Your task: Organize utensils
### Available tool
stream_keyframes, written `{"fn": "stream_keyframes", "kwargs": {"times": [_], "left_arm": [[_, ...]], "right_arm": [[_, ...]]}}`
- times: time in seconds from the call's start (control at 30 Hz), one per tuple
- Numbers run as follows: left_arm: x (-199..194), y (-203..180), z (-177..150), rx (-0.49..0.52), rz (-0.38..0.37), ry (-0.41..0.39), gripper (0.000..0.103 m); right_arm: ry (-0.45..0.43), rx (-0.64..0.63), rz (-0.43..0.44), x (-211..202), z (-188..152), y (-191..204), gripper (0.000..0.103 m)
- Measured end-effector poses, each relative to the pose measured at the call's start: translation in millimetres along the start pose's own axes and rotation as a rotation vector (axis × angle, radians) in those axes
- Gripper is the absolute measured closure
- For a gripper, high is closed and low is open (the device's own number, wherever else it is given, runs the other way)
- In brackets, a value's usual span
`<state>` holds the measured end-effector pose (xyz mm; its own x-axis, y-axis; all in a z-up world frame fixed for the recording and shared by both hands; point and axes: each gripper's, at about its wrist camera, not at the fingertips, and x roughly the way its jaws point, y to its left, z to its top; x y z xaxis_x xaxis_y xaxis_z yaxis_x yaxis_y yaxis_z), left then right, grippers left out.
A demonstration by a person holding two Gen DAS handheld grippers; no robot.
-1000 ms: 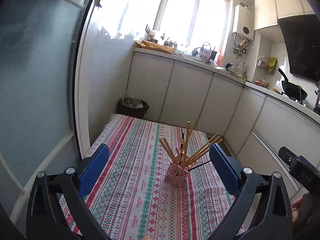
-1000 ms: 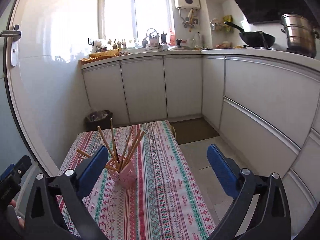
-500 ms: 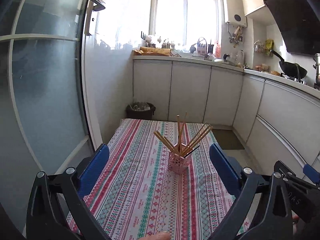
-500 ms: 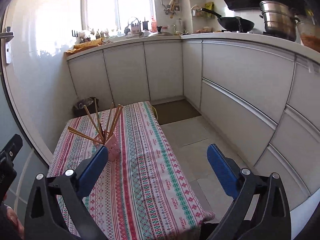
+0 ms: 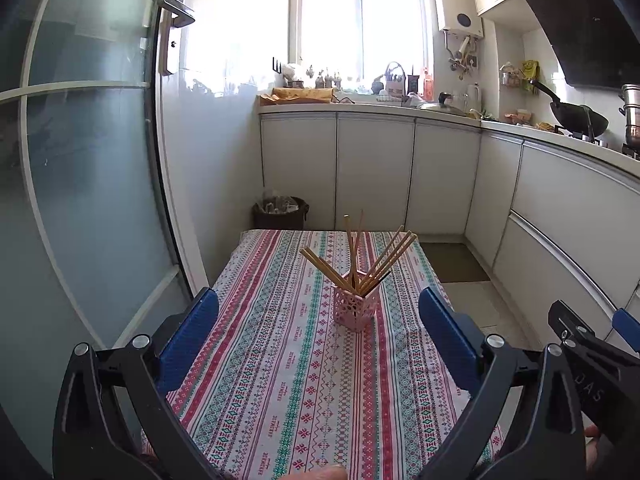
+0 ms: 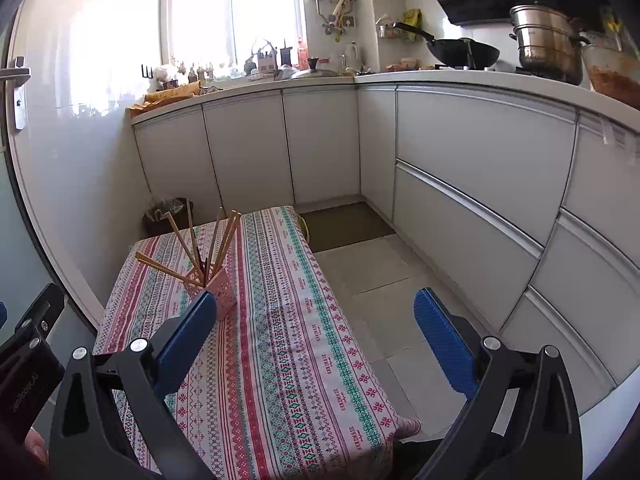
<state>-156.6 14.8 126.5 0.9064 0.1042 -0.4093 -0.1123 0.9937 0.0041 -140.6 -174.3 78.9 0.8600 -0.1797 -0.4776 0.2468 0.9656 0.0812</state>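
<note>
A pink lattice holder stands on the striped tablecloth, with several wooden chopsticks fanned out of its top. My left gripper is open and empty, held back from the holder over the near part of the table. In the right wrist view the same holder sits just past the left blue fingertip. My right gripper is open and empty, off to the right of the holder. The right tool's body shows at the left view's right edge.
White kitchen cabinets run along the back and right. A dark waste bin stands beyond the table's far end. A glass door lies to the left. A wok and steel pot sit on the counter.
Both grippers have pulled back and risen away from the holder, so it looks smaller and more of the tablecloth shows. Both stayed open.
</note>
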Motion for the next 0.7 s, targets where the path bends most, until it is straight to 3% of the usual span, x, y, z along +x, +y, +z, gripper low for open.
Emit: {"fn": "stream_keyframes", "kwargs": {"times": [0.7], "left_arm": [[-42.9, 2.8, -18.7, 0.021, -0.028, 0.039, 0.007]], "right_arm": [[0.031, 0.006, -0.016, -41.0, -28.5, -23.3, 0.007]]}}
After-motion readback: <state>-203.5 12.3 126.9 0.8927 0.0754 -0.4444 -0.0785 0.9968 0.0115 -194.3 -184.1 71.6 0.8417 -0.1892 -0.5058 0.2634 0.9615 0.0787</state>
